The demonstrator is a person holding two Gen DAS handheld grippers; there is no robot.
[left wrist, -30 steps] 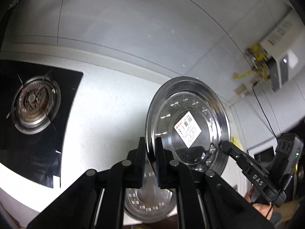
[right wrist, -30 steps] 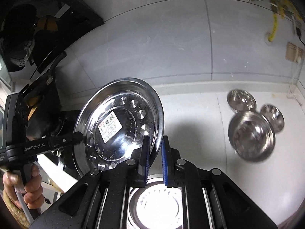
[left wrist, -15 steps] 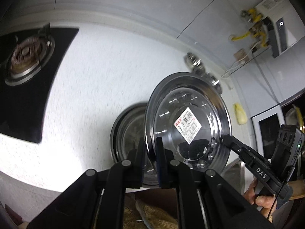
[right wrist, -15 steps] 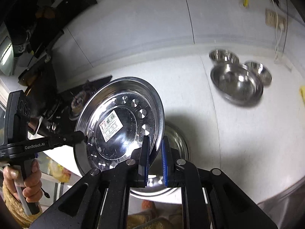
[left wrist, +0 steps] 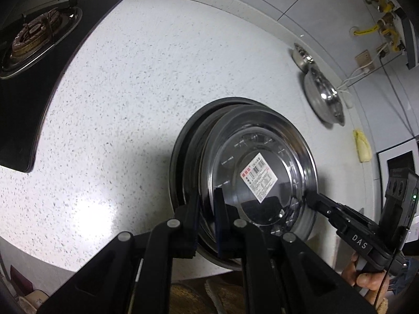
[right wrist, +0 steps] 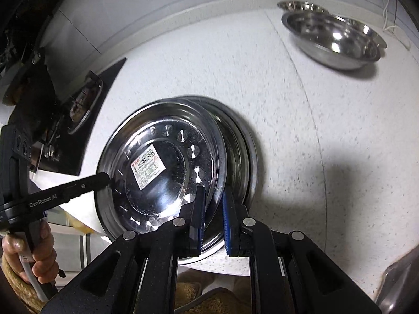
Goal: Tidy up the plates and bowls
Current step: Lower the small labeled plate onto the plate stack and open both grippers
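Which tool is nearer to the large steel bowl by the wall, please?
Right. The right tool grips the labelled plate's edge facing the large bowl; the left tool grips the opposite edge.

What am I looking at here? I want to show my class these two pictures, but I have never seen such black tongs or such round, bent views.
There is no robot: a person holds a two-finger gripper in each hand, each with a wide-angle camera looking along its fingers. The left gripper and the right gripper each pinch one edge of the same steel plate, which bears a barcode sticker. Each picture also shows the other gripper and the hand holding it. The plate hangs tilted over another plate on the speckled white counter. Steel bowls stand farther back; a gas burner sits left.
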